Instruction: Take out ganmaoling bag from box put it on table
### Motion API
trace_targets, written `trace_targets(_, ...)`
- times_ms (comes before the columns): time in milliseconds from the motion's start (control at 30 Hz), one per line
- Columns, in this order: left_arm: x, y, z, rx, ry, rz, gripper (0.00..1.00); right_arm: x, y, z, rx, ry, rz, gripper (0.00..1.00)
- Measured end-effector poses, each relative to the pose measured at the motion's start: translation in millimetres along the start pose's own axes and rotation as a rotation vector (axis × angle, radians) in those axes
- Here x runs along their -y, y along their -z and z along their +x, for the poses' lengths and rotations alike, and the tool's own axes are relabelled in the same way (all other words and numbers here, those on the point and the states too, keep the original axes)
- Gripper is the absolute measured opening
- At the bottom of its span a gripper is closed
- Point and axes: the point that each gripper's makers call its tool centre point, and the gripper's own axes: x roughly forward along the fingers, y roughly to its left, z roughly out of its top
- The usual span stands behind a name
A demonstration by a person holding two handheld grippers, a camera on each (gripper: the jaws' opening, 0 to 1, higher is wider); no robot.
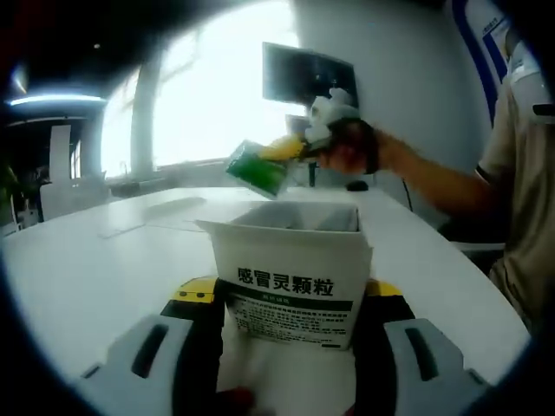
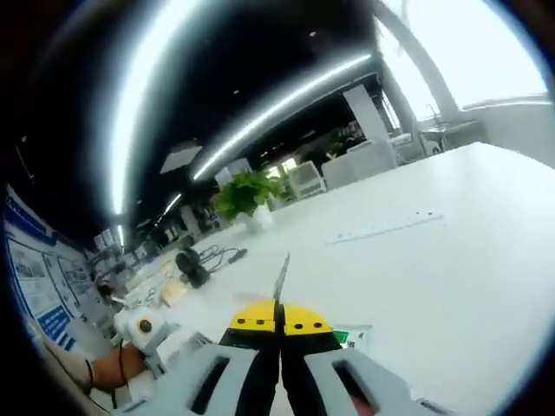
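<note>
A white ganmaoling box (image 1: 290, 290) with black Chinese print and a green band stands upright on the white table (image 1: 87, 260), its top flaps open. My left gripper (image 1: 290, 293) is shut on the box, one yellow-tipped jaw on each side. Above and behind the box hangs a green ganmaoling bag (image 1: 258, 167), with my right gripper (image 1: 290, 149) shut on it and a person's hand (image 1: 351, 146) behind. In the right gripper view the bag (image 2: 282, 276) shows edge-on as a thin blade rising from the right gripper (image 2: 279, 319).
A dark monitor (image 1: 308, 74) stands at the table's far side before bright windows. The person's torso (image 1: 525, 165) is at the right. A potted plant (image 2: 245, 195), cables (image 2: 198, 263) and a thin strip (image 2: 386, 227) lie on the table (image 2: 434, 277).
</note>
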Motion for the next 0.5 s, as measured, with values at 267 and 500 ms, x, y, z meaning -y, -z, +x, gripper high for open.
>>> trace_targets(267,-1.3,0.2,1,0.000,0.001,0.000,0.51,17,16.0,13,-0.001,0.023,0.111,0.00)
trace_targets(500,-2.4,0.2,1,-0.001,0.001,0.000,0.51,26,38.5,27,-0.038,0.034,0.175,0.00)
